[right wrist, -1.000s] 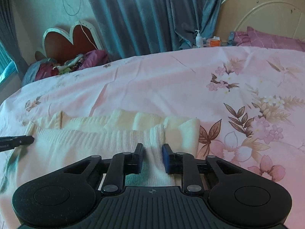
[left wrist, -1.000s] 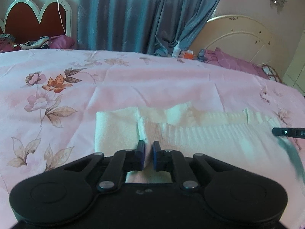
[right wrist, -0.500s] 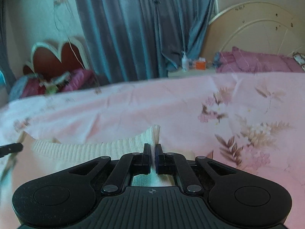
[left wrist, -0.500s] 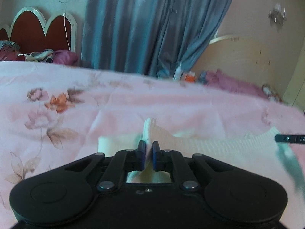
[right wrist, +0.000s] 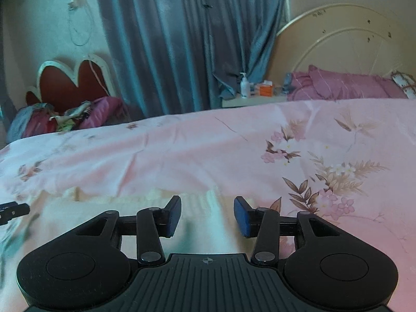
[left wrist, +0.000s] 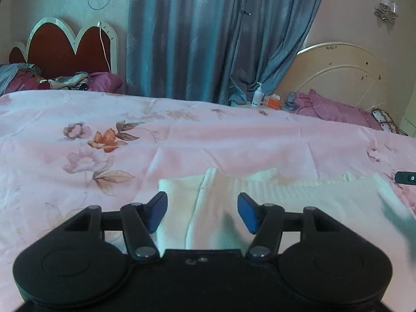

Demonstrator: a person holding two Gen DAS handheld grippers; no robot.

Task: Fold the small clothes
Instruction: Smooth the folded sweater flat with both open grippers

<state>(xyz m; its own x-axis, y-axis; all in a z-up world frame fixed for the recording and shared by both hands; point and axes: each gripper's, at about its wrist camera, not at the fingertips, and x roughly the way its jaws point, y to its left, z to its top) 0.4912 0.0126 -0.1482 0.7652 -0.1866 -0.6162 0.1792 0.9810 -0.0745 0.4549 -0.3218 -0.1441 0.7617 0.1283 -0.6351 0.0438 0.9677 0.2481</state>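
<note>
Lying between each spread tool (left wrist: 202, 211) (right wrist: 207, 216), the cream knit garment (left wrist: 299, 202) rests flat.

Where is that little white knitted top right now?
The white knitted top lies flat on the pink floral bedspread, low in both views, just ahead of the open left claw and right claw.

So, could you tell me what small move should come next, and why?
Probably draw both claws back. The left claw and right claw stand open, gripping nothing, and the cream knit garment lies on the pink bedsheet.
</note>
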